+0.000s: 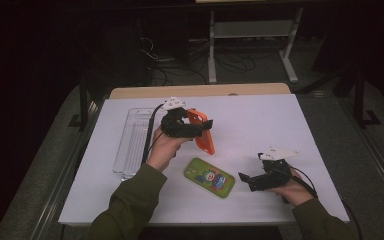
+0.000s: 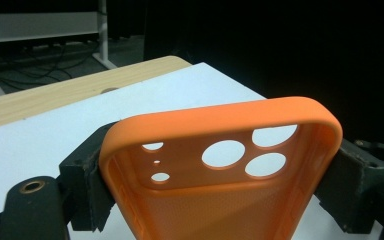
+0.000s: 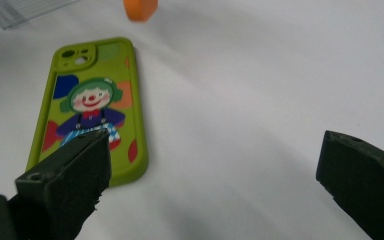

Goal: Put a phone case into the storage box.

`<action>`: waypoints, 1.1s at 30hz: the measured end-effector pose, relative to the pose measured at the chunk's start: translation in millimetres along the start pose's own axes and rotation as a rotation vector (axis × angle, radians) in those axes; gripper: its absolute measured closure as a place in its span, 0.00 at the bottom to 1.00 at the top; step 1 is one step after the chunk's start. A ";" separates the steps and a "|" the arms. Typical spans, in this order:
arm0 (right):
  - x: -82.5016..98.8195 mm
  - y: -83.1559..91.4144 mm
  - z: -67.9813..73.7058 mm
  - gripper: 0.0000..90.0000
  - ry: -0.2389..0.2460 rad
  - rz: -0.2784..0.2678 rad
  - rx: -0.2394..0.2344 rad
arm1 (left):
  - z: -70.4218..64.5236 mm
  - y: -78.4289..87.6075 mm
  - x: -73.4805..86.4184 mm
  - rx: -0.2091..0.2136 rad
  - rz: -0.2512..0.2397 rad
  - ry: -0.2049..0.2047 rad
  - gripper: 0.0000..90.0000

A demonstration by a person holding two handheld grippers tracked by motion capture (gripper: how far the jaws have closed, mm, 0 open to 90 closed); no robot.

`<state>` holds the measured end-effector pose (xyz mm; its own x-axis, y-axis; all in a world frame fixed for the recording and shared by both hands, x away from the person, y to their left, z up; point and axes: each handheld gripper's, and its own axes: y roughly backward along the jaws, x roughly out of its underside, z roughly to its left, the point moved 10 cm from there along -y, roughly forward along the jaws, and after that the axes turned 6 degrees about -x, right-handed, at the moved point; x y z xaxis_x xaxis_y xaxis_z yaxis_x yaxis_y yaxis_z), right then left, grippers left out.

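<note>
The left gripper (image 1: 196, 131) is clamped on the orange phone case (image 2: 220, 170), held above the table (image 1: 280, 125) — the right gripper (image 1: 246, 181), jaws wide apart and empty, sits just beside the green phone (image 3: 92, 110) lying flat — so fitting looks undone.

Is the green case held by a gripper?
No, the green case lies flat on the table, with the open right gripper beside it.

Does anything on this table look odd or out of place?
Nothing looks spilled or broken. The green phone case lies slightly askew on the white table, the orange case is clamped in the left gripper, and the clear tray sits at the left edge.
</note>
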<state>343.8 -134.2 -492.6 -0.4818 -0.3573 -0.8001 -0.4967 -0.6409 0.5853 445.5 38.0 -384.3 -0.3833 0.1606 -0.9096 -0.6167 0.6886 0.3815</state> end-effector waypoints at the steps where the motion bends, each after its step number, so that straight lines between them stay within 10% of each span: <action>1: 2.4 -0.2 0.9 0.01 0.007 0.003 -0.003 | 0.4 1.1 -0.9 0.001 0.001 -0.002 0.18; 33: 6.5 -6.5 5.7 0.01 0.030 0.030 -0.015 | 83.8 42.1 -54.1 -0.230 -0.028 -0.056 0.18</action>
<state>339.8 -128.4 -500.8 -0.4743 -0.3966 -0.7859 -0.4716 -0.6393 0.6073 497.9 117.6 -332.9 -0.3291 0.1877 -0.9255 -0.7694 0.5148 0.3780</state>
